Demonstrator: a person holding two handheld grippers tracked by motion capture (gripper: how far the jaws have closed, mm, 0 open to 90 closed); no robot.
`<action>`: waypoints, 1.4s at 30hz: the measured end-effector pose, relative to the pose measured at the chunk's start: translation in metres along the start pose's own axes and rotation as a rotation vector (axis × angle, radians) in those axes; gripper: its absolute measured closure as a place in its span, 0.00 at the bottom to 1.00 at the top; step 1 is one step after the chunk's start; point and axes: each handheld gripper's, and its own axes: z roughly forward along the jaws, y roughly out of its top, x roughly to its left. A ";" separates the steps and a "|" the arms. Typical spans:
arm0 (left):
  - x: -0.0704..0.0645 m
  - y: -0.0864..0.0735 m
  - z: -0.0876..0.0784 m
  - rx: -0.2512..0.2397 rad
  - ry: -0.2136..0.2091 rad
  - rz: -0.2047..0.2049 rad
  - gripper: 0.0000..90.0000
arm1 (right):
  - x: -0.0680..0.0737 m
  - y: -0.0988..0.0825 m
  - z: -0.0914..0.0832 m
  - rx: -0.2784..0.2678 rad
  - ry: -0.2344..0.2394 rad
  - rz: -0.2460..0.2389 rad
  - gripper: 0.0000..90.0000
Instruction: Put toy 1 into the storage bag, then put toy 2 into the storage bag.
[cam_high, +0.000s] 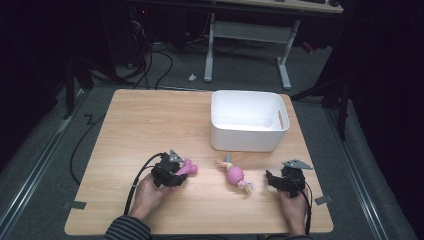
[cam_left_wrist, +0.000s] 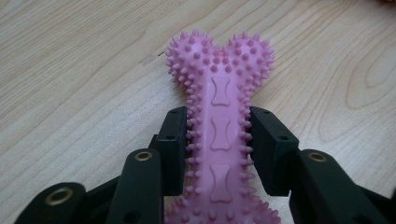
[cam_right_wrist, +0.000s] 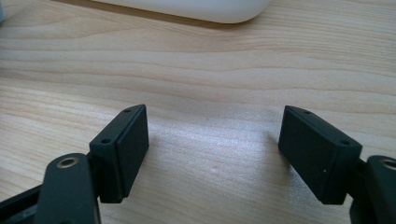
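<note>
**Two jaws clamped on the bone's shaft**

One pink, spiky rubber bone toy (cam_left_wrist: 219, 126) lies flat on the light wooden table (cam_high: 150, 125), its narrow shaft clamped in the left gripper (cam_left_wrist: 219, 140). Lift it straight up, keeping it level so the nubs don't slip. The right gripper (cam_right_wrist: 212, 149) rests with jaws apart, beside a pink knotted toy (cam_high: 235, 176) and near the white plastic bin (cam_high: 249, 137).

Setting: lab or recording workroom. Evidence: wooden table (cam_high: 150, 120) on grey carpet (cam_high: 45, 160), tape marks (cam_high: 74, 204) at its corners, loose cables (cam_high: 150, 65) on floor, white desk frame (cam_high: 247, 37) behind, dark surroundings.
</note>
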 end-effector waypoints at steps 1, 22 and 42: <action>0.001 0.000 -0.001 -0.001 -0.016 -0.008 0.66 | 0.000 0.000 0.000 0.000 0.000 0.000 0.27; 0.007 0.004 -0.026 -0.049 -0.043 -0.050 0.65 | 0.001 0.000 0.000 -0.001 0.001 -0.002 0.27; 0.011 0.026 -0.056 -0.079 -0.035 -0.048 0.65 | 0.001 0.000 0.000 -0.001 0.001 -0.001 0.27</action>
